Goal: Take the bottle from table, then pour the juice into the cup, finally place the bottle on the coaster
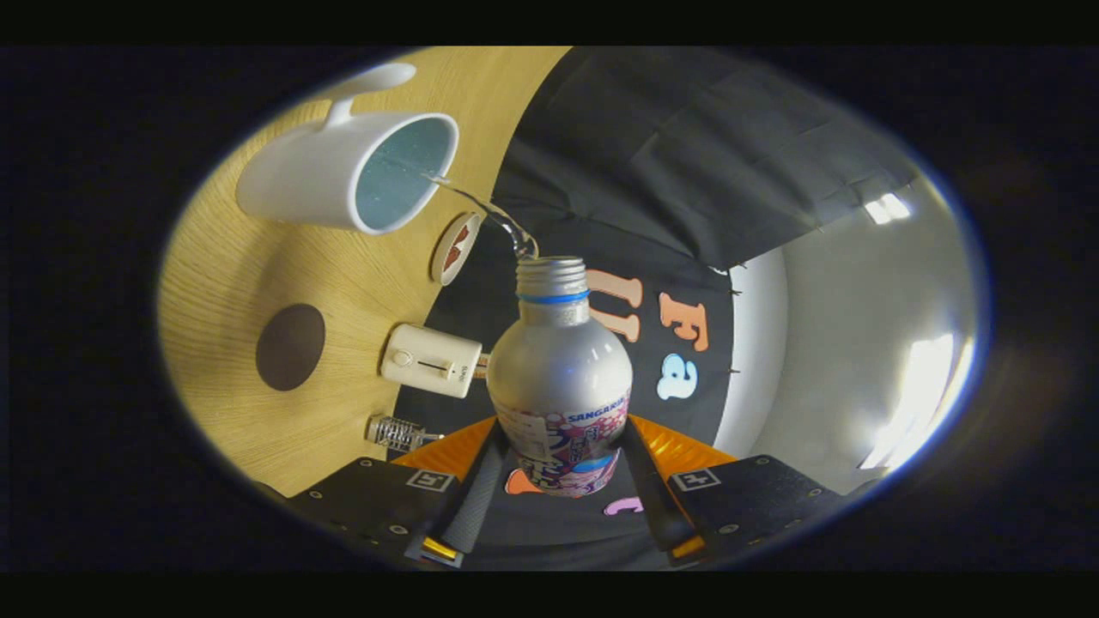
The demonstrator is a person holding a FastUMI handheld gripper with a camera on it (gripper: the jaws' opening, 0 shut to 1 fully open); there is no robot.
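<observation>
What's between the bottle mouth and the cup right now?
Gripper view: a thin clear stream arcs from the bottle mouth into the cup; gripper clamps the bottle.

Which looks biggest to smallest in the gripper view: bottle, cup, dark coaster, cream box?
1. Cup and bottle, held between the tongs, look alike; the bottle is nearer, so unsure.
2. Cream box.
3. Dark coaster, only slightly smaller.

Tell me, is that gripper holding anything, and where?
Yes: the gripper is shut on the silver bottle, its fingers pressing the labelled lower body from both sides.
</observation>
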